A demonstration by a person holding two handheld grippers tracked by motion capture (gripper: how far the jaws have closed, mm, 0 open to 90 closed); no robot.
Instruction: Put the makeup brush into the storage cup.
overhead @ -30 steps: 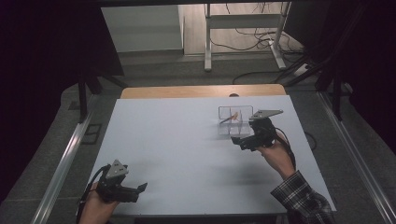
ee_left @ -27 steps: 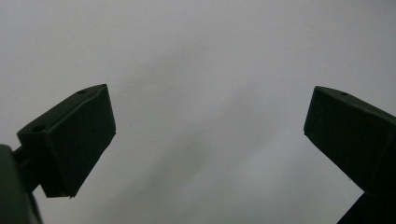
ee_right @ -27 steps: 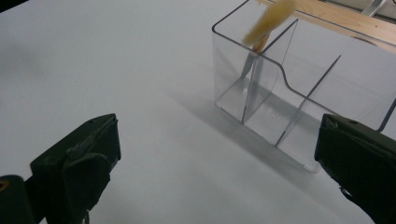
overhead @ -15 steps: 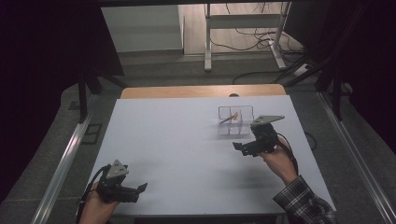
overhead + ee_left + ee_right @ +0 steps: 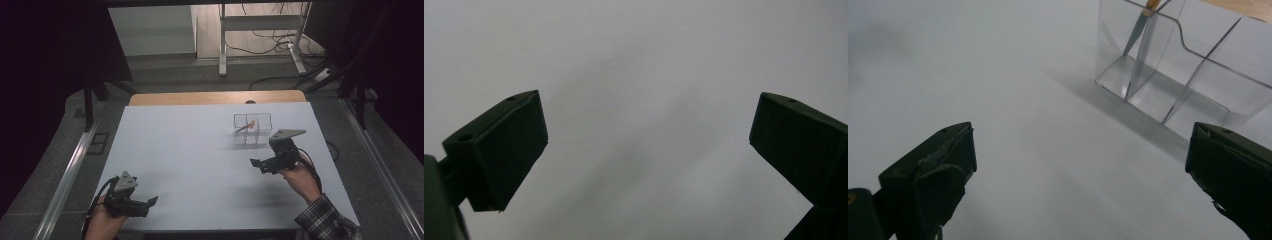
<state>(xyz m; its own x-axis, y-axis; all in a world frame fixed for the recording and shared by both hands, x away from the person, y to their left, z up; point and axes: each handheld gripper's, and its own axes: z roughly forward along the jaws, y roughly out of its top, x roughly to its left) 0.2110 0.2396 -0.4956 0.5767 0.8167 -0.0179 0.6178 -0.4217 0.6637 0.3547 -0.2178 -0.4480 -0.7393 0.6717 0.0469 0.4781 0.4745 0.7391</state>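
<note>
Since the earlier frames, the right tool (image 5: 261, 165) has drawn back from the clear plastic organizer (image 5: 252, 129) toward the person's side of the counter (image 5: 200, 150); the left tool (image 5: 147, 202) has stayed put.

At the near left corner, the left hand (image 5: 102, 222) holds the left tool low over the white top, its black jaws pointing right, toward the middle of the near edge. In the left gripper view they stand wide apart, released, with bare white surface between them. Wide open counter stretches ahead and to the right of it; the left edge and near edge lie close by.

Across the middle the white top is bare from the near edge up to the strip of wood at the far edge.

Right of centre, toward the far edge, the organizer stands upright. A slim pencil-like stick with an orange top (image 5: 246, 126) leans inside its far-left compartment; the other compartments look empty.

Just nearer than the organizer, apart from it, the right hand (image 5: 297, 177) in a plaid sleeve (image 5: 325, 222) holds the right tool, jaws pointing left. In the right gripper view (image 5: 1078, 165) the jaws are spread wide, gripping nothing, the organizer ahead and to the right. Open room lies to its left; the right edge is near.
</note>
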